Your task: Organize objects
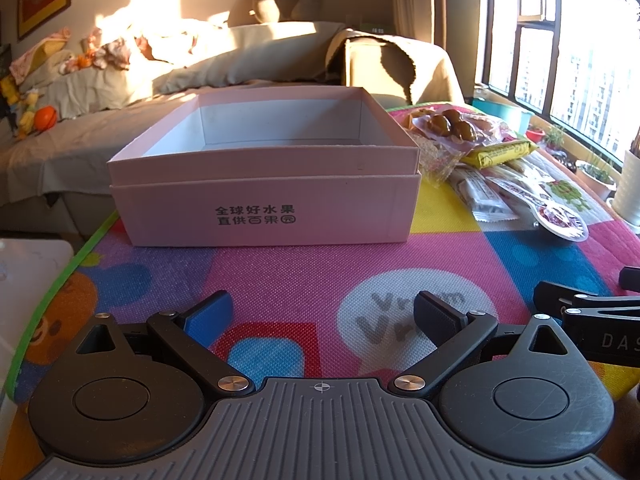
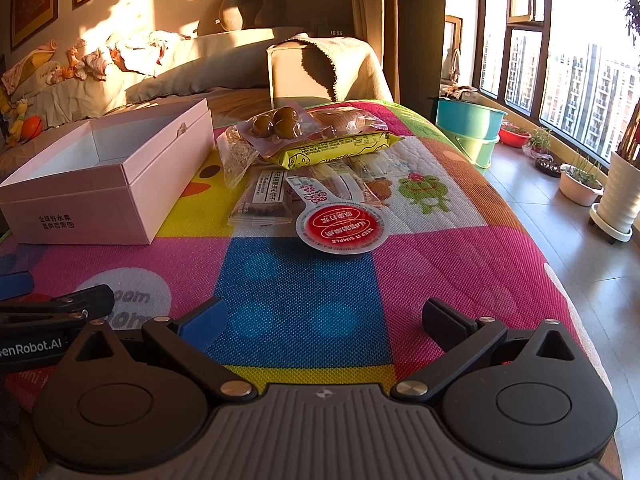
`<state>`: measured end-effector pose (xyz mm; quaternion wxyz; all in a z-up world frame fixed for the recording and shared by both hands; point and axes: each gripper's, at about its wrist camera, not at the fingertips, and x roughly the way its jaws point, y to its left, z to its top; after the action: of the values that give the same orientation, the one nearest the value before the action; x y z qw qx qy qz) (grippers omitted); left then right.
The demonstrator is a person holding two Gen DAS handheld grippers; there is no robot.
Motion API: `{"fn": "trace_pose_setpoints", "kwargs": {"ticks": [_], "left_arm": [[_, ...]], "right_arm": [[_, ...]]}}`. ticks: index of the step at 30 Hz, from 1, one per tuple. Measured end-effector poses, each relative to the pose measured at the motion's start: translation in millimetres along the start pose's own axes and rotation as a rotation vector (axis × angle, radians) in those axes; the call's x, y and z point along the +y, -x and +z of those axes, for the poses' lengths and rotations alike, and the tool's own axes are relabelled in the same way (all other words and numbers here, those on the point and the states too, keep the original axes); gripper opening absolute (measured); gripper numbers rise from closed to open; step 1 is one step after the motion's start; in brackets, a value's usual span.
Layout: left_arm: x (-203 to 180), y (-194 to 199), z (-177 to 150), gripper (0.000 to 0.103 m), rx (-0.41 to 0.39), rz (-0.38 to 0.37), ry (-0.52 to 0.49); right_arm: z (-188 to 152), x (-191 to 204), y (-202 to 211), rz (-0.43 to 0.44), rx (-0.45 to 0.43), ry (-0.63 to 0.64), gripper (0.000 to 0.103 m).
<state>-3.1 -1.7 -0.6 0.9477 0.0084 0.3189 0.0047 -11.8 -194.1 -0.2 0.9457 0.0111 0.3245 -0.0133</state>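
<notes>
Risk entry: we hold the left gripper (image 1: 324, 312) and right gripper (image 2: 324, 320) spread wide and empty, snack packets (image 2: 316, 160) heaped beside the empty pink box (image 2: 108, 176); we judge overlapping slippery wrappers may drag neighbours or slip free.

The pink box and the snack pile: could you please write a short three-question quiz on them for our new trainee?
1. True or false: the pink box already holds snack packets.
2. Which item lies nearest the right gripper? A) the yellow packet B) the round red-lidded cup C) the bag of brown balls
3. Fill in: both the left gripper and the right one have their jaws ____.

Key:
1. False; the part of its inside that shows is bare.
2. B
3. open, holding nothing
</notes>
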Motion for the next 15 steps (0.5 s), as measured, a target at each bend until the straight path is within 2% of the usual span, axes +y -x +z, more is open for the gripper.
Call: {"fn": "trace_pose_setpoints", "kwargs": {"ticks": [8, 12, 15], "left_arm": [[0.1, -0.1, 4.6, 0.100, 0.007, -0.009, -0.003], [2.3, 10.8, 12.4, 0.099, 0.019, -0.093, -0.042], [5.3, 30.2, 24.2, 0.099, -0.050, -0.133, -0.092]], "right_arm": [[12.2, -1.4, -0.3, 0.009, 0.111, 0.016, 0.103], [24.2, -0.9, -6.5, 0.014, 0.190, 0.027, 0.103], [28.8, -2.0, -9.7, 0.026, 0.221, 0.038, 0.103]]}}
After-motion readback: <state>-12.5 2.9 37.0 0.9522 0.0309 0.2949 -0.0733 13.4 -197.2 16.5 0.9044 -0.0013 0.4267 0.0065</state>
